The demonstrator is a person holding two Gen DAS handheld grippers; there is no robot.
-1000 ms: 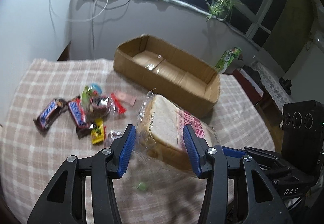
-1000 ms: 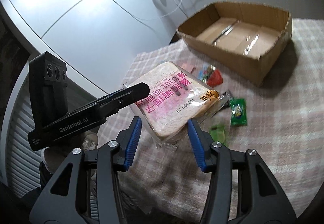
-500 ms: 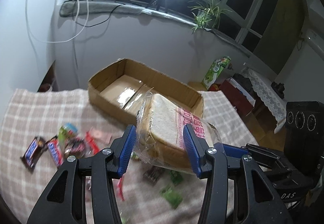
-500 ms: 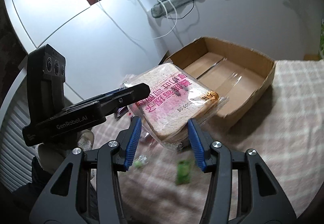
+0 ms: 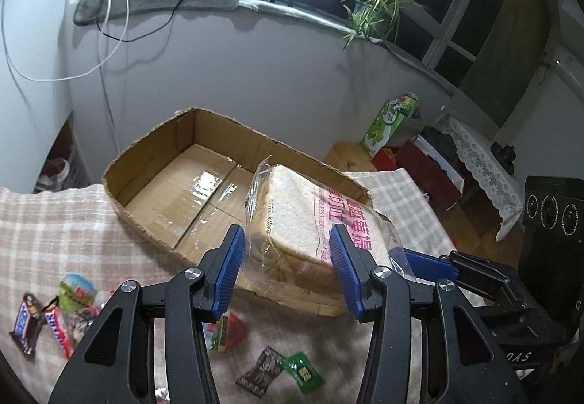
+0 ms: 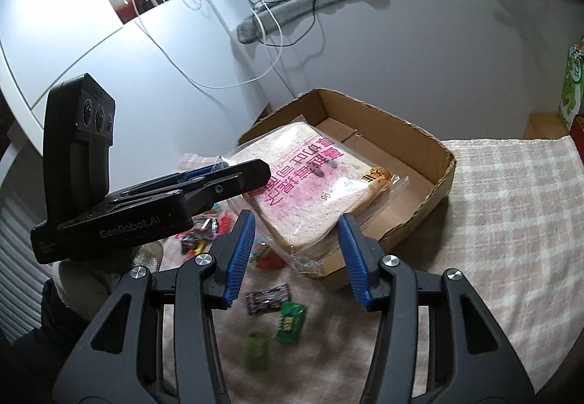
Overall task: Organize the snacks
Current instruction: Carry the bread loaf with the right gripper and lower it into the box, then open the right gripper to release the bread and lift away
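A clear bag of sliced bread [image 5: 295, 217] with pink print hangs in the air over the near wall of an open cardboard box [image 5: 146, 148]. My left gripper [image 5: 288, 269] is shut on one end of the bag. My right gripper [image 6: 295, 250] is shut on the other end of the bread [image 6: 310, 192], at the box's [image 6: 419, 133] near left corner. Each view shows the other gripper's fingers reaching onto the bag from the side. The box floor is bare cardboard with shiny tape.
Loose snacks lie on the checked tablecloth [image 5: 54, 221] in front of the box: chocolate bars [image 5: 25, 323], a dark candy wrapper [image 5: 261, 373], green candy packets [image 6: 288, 321]. A green carton [image 5: 388, 122] and low furniture stand beyond the table's right edge. The wall is close behind the box.
Both grippers have carried the bread up off the table and forward, from beside the snack pile to over the box's near edge. Their hold on it is unchanged.
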